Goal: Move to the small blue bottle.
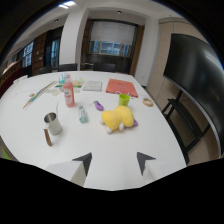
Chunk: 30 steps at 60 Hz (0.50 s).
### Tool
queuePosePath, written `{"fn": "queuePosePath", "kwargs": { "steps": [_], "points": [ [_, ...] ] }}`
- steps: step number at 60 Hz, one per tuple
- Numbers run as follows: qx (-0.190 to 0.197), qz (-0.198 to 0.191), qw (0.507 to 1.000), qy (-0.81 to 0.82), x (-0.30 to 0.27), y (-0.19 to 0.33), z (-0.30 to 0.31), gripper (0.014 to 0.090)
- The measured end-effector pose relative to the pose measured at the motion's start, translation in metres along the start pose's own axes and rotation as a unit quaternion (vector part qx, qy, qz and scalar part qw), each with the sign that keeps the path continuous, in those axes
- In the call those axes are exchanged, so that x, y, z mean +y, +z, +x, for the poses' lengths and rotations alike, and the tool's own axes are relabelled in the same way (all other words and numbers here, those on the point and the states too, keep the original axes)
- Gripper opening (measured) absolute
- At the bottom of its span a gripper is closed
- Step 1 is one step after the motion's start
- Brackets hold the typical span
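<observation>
The small blue bottle [82, 114] is clear with a teal tint, upright on the white surface [115, 150]; the gripper [114, 162] jaws are spread wide, grasping nothing.

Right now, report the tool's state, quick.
Tool: open and holding nothing. Bare table lies between its fingers, and the small blue bottle is beyond them.

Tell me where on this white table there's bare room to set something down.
Bare tabletop lies just ahead of the open gripper, between its fingertips and the yellow plush toy. Another patch sits between the metal cup and the table edge. It's crowded mid-table around the small blue bottle, pink bottle and green cup.
</observation>
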Motion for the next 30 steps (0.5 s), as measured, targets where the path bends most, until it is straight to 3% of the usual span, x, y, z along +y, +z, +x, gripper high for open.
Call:
{"fn": "queuePosePath", "kwargs": {
  "steps": [16, 30],
  "points": [
    [0.008, -0.001, 1.0, 0.006, 0.015, -0.019, -0.028, 0.0855],
    [-0.019, -0.018, 1.0, 0.008, 0.028, -0.019, -0.08, 0.0855]
  ]
}}
